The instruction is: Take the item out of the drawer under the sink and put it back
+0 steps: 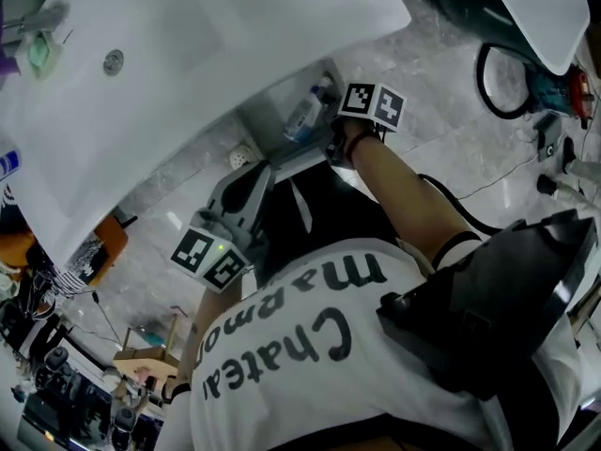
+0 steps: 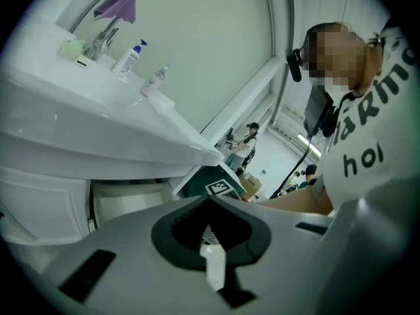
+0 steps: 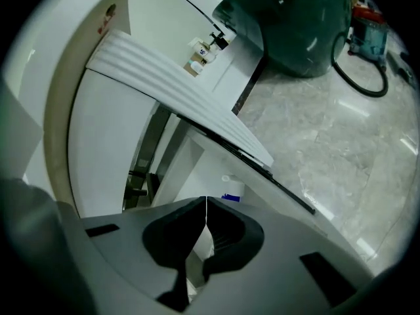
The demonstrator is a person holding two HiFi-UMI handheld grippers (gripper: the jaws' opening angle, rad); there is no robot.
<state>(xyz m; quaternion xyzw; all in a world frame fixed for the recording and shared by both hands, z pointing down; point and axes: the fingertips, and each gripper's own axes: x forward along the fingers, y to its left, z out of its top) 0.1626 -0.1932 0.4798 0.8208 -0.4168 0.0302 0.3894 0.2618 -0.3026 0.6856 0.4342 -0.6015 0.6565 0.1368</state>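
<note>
Under the white sink (image 1: 188,54) the drawer (image 1: 282,153) stands pulled out. A clear plastic bottle (image 1: 306,111) lies inside it. In the right gripper view the same bottle (image 3: 231,190) shows white with a blue label, just beyond the jaw tips. My right gripper (image 3: 206,201) is shut and holds nothing; in the head view the right gripper (image 1: 332,148) hovers at the drawer's near edge, beside the bottle. My left gripper (image 2: 209,201) is also shut and empty; the head view has the left gripper (image 1: 255,178) lower left of the drawer, pointing toward it.
The drawer's ribbed white front (image 3: 170,84) slants across above my right gripper. A dark green basin (image 3: 295,25) and a black hose (image 3: 359,71) sit on the marble floor (image 3: 341,156). Soap bottles (image 2: 131,56) and a tap (image 2: 105,35) stand on the sink. A wooden stool (image 1: 141,355) is at lower left.
</note>
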